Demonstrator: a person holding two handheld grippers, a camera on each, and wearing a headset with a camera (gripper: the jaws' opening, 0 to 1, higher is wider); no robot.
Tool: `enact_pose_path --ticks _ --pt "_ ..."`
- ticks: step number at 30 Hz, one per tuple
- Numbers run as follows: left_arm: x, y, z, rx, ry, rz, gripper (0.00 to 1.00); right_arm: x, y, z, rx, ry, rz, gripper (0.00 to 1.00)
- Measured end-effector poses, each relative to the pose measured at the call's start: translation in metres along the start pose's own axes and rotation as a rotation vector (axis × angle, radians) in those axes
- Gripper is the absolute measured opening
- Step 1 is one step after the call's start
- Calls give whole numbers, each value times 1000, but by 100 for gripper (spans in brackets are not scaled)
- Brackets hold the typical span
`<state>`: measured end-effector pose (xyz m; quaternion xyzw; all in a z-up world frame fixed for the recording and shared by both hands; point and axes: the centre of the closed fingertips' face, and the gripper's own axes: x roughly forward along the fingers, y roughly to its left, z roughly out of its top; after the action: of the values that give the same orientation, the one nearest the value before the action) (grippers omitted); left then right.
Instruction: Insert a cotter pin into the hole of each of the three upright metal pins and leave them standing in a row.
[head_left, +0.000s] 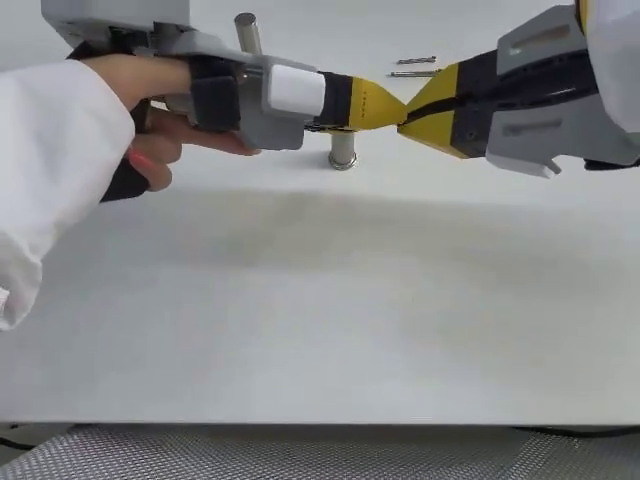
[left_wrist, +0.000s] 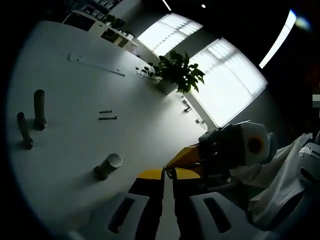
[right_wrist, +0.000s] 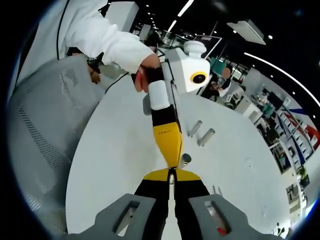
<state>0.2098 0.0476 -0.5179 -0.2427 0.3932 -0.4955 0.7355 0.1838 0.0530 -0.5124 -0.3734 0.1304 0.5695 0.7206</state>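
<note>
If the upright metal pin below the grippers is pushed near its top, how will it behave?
The metal pin stands tall on a narrow base, so it probably tips. Being round, it may then roll on the smooth table.

Yellow tongs (head_left: 400, 112), white table (head_left: 320, 320).

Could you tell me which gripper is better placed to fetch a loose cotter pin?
Probably the right gripper: it meets the left gripper above the near metal pin, but the cotter pins lie just beyond its jaws.
</note>
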Motion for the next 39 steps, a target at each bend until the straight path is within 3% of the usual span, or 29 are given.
enact_pose_path --ticks 7,11,26,39 --pt "0 1 0 -5 4 4 2 3 -2 -1 -13 6 -1 0" --pt "-1 5 -3 -56 15 12 1 5 -1 0 -13 5 11 0" --pt "-3 3 -13 16 48 37 0 11 3 -3 6 -6 34 0" --pt "-6 7 -13 16 40 43 0 19 -2 -10 53 -24 39 0"
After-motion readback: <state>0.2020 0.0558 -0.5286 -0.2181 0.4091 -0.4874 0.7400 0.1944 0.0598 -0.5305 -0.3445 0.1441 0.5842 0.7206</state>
